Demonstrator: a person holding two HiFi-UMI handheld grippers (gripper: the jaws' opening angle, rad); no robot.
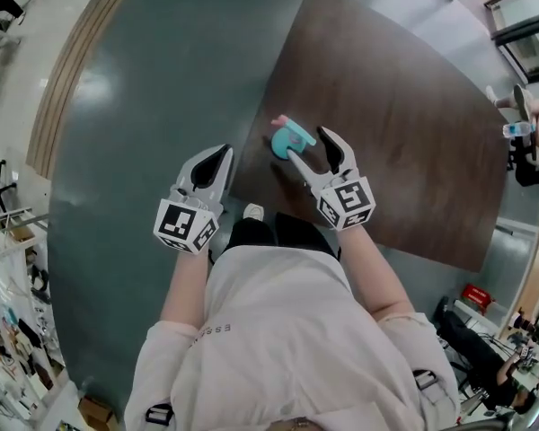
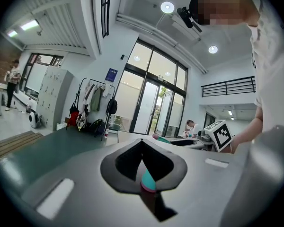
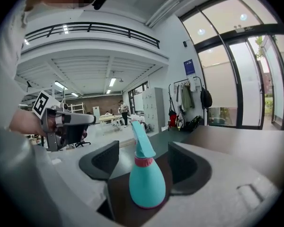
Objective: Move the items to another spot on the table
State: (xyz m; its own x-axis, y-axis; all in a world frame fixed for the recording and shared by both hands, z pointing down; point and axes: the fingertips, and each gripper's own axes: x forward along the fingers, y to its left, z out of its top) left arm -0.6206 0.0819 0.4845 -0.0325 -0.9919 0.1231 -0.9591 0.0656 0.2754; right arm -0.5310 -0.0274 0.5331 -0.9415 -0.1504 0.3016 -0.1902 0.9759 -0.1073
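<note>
Dark brown desk [image 1: 404, 133] carries one thing. The right gripper [image 1: 313, 145] hangs over the desk's left edge near the front corner, jaws spread wide. The left gripper [image 1: 214, 155] is off that edge, jaws pressed together. A teal spray bottle [image 1: 286, 139] stands upright between the right jaws, untouched by them.

No clearly legible txt. Small light print [image 1: 214, 329] on shirt [image 1: 278, 330], lower left-centre of head view: a few spaced caps, too small to read. Blue wall sign [image 2: 111, 74], upper-mid of left gripper view, also upper right of right gripper view: illegible. Marker cubes [image 1: 186, 225] near centre of head view: b/w square codes only.
</note>
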